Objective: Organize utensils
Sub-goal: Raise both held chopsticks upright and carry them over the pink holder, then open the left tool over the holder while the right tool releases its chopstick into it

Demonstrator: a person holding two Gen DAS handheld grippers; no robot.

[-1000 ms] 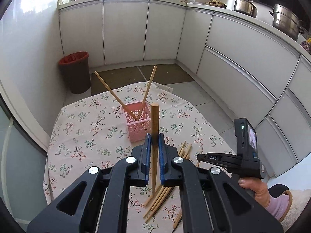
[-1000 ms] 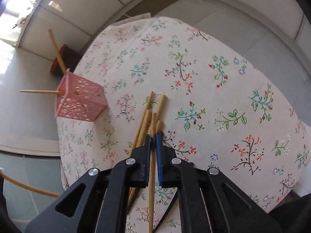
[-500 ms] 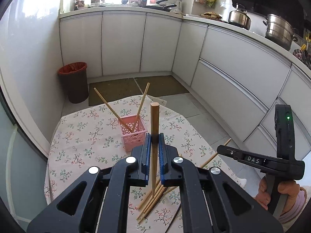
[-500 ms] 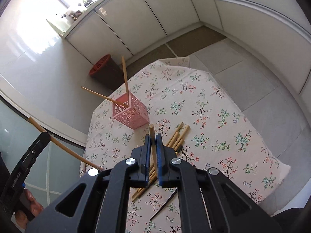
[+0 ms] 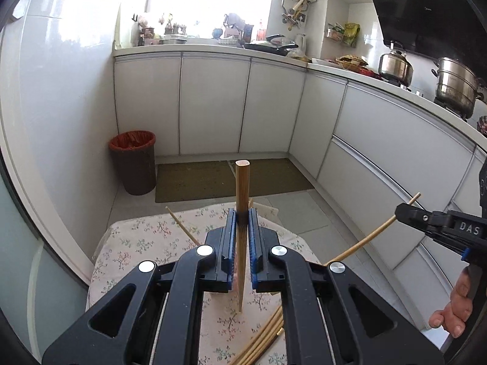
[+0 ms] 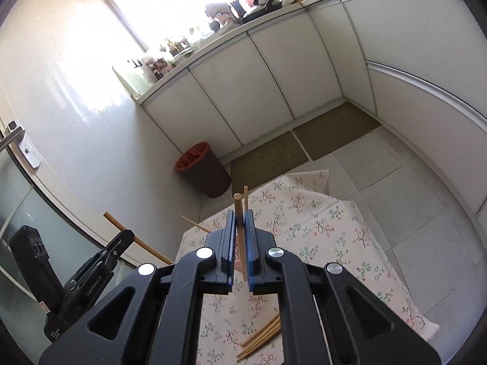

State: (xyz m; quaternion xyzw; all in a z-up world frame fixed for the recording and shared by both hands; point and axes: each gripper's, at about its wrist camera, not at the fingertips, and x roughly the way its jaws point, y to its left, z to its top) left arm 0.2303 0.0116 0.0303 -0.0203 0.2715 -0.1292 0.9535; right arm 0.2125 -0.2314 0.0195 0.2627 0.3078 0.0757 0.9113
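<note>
My left gripper (image 5: 242,216) is shut on a wooden chopstick (image 5: 242,188), held upright above the floral-cloth table (image 5: 143,243). My right gripper (image 6: 239,216) is shut on another wooden chopstick (image 6: 238,205), also high above the table (image 6: 319,222). The right gripper also shows in the left wrist view (image 5: 404,213), and the left gripper in the right wrist view (image 6: 124,238). Several loose chopsticks (image 5: 261,340) lie on the cloth, seen too in the right wrist view (image 6: 261,337). The pink basket is hidden behind my fingers; the tips of chopsticks standing in it (image 5: 179,225) poke out.
A brown bin with a red liner (image 5: 134,161) stands on the floor by the wall. White kitchen cabinets (image 5: 213,103) run behind and to the right. Pots (image 5: 453,85) sit on the counter. A glass door (image 6: 18,200) is at the left.
Both grippers have risen and tilted up from the table, each carrying its chopstick. The right one lifted its chopstick out of the pile. The basket has dropped out of sight behind the fingers.
</note>
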